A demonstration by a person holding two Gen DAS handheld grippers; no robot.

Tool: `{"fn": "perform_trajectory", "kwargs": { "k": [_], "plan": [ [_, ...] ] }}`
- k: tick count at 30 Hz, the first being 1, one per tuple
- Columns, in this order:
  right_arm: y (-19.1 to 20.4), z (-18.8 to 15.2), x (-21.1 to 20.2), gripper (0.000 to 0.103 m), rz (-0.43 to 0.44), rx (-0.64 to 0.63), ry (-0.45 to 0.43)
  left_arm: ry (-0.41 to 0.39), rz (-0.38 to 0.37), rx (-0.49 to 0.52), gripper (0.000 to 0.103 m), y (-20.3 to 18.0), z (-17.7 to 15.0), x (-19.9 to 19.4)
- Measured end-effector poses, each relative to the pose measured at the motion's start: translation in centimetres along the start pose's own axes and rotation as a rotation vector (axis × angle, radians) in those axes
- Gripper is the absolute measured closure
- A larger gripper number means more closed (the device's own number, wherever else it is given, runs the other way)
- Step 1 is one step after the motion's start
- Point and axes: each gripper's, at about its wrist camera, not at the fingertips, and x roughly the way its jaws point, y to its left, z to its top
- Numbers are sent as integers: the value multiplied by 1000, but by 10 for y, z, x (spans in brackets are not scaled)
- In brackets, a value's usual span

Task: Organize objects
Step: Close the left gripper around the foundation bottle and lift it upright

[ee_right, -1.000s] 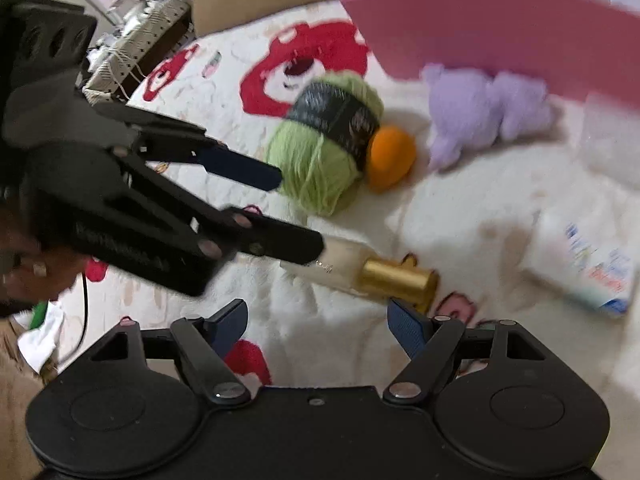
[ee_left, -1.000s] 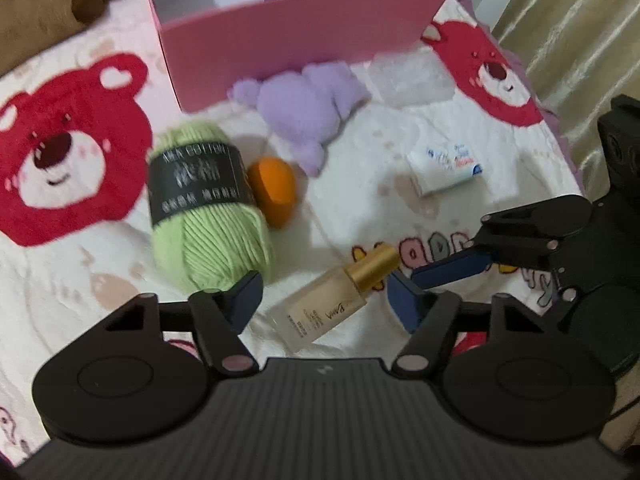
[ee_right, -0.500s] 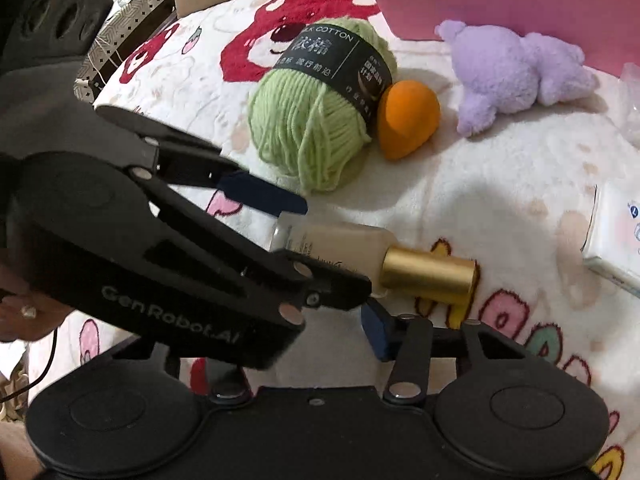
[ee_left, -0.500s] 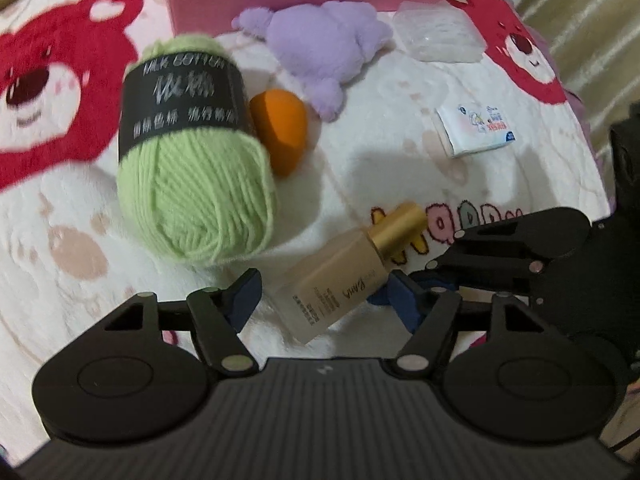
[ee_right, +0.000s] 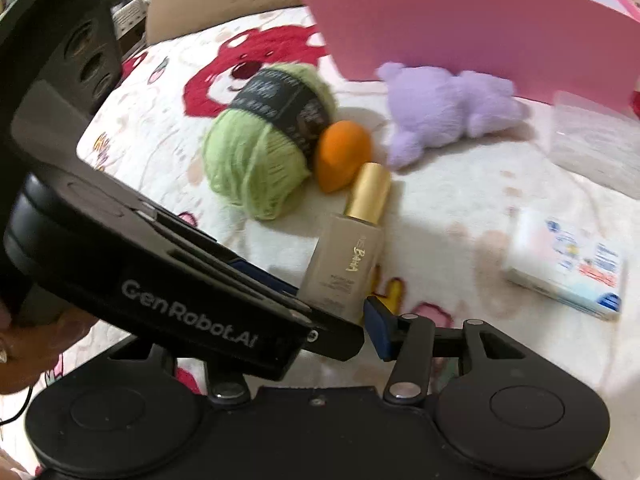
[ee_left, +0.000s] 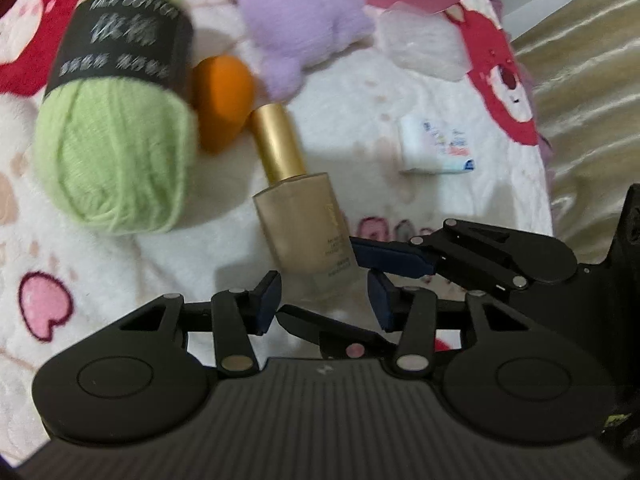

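A frosted beige bottle with a gold cylindrical cap is standing nearly upright on the white fleece blanket printed with red bears, its cap tipped a little toward the far side. The left gripper is sitting at the bottle's base with its blue-padded fingers spread apart on either side, neither pad pressing the frosted body. The right gripper is reaching in from the right across the same base; one blue finger is lying against the bottle's lower right side and the other dark finger is passing low in front of it. Whether those two are pinching the bottle cannot be told from either view.

In the right wrist view the left gripper's black body is crossing the frame from the left, covering the right gripper's left finger, and the bottle is rising just behind it.

Beside the gold cap, an orange egg-shaped makeup sponge is resting against a ball of light green yarn with a black paper band. A lilac plush toy is lying beyond them, just in front of the pink cardboard box. A clear plastic packet and a small white tissue pack with blue print are lying to the right, well apart from the bottle.
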Motion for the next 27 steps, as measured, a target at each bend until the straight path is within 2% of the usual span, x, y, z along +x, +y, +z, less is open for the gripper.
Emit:
{"fn": "perform_trajectory", "kwargs": {
  "k": [3,5,7,10,12,17,18,21,22,27],
  "plan": [
    [-5,-1,0,46,-32,2,-12,-55,33,50,58,-12,1,-6],
    [-8,-1,0,45,-58,8,-10,-100,118,104,57,-22,0,-11],
    [-12,2,4,45,-44,37,5,-122,217,150,57,-32,1,-9],
    [-12,2,9,45,-39,42,9,-118,185,98,59,-28,3,-1],
    [-10,1,10,45,-53,25,-1,-143,184,80,60,-26,2,-1],
    [-16,1,16,54,-49,47,-6,-175,80,0,61,-22,2,-9],
    [-19,1,19,54,-43,68,-4,-177,76,4,62,-23,2,-9],
    [-23,2,21,56,-31,100,-12,-172,144,26,63,-28,-1,-1],
    [-24,1,20,57,-29,109,-14,-173,146,18,61,-26,-2,2],
    [-19,-4,13,59,-41,98,-38,-178,77,-51,61,-15,-8,-2]
  ]
}}
